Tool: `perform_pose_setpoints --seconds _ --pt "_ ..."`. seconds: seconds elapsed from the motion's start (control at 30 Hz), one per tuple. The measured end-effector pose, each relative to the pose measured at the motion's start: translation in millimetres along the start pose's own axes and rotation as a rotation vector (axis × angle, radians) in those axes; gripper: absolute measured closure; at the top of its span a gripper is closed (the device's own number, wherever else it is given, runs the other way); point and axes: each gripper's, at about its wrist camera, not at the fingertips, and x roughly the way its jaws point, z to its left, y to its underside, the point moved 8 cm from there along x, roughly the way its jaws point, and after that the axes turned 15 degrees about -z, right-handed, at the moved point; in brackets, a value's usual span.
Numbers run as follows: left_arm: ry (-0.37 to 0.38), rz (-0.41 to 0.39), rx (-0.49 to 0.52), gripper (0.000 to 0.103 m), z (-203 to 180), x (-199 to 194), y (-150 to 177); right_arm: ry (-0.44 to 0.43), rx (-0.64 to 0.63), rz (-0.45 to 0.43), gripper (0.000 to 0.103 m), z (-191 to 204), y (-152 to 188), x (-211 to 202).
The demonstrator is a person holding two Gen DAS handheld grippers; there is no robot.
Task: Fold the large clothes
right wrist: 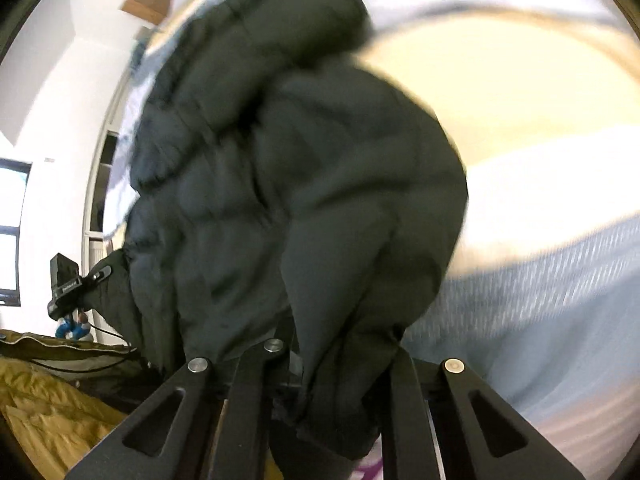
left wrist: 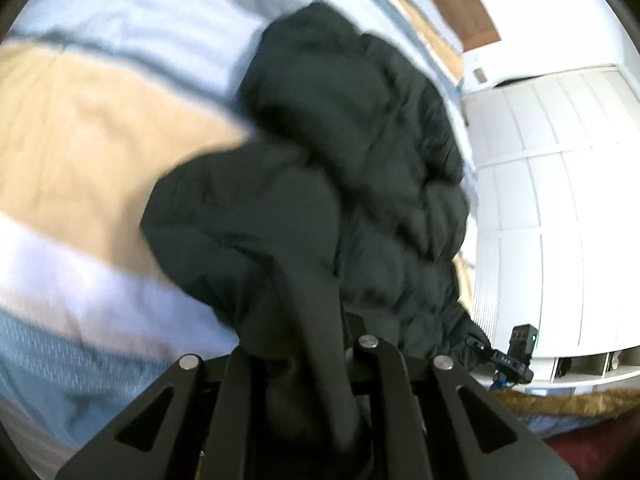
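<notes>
A dark green quilted puffer jacket (left wrist: 344,168) hangs bunched over a striped bedspread (left wrist: 88,128). My left gripper (left wrist: 308,344) is shut on a fold of the jacket, which fills the gap between its fingers. My right gripper (right wrist: 332,364) is shut on another fold of the same jacket (right wrist: 280,168); the cloth hides its fingertips. The other gripper shows small at the jacket's edge in each view, at the lower right of the left wrist view (left wrist: 508,356) and at the left of the right wrist view (right wrist: 76,284). Both views are motion-blurred.
The bedspread (right wrist: 540,272) has blue, white and tan stripes. A white panelled wardrobe (left wrist: 560,200) stands beside the bed. A mustard-yellow quilted garment (right wrist: 44,412) lies at the lower left of the right wrist view. A window (right wrist: 10,232) is on the far wall.
</notes>
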Motion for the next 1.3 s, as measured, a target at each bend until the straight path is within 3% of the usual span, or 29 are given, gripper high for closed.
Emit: perform_pose_setpoints --seconds 0.23,0.33,0.6,0.93,1.17,1.3 --pt "0.060 -0.120 -0.019 0.093 -32 2 -75 0.023 -0.072 -0.184 0.092 28 -100 -24" --pt "0.082 -0.169 -0.051 0.093 -43 7 -107 0.035 -0.092 -0.247 0.092 53 -142 -15" --pt "0.118 -0.276 -0.141 0.093 -59 24 -194 0.053 -0.073 -0.383 0.092 66 -243 -9" --pt "0.057 -0.321 -0.296 0.093 -43 116 -273 0.076 0.044 -0.410 0.088 65 -338 67" --pt "-0.004 -0.318 -0.302 0.089 -26 163 -313 0.093 0.162 -0.411 0.086 42 -387 116" --pt "-0.025 -0.289 -0.299 0.085 -20 197 -328 0.145 0.131 -0.383 0.086 33 -400 148"
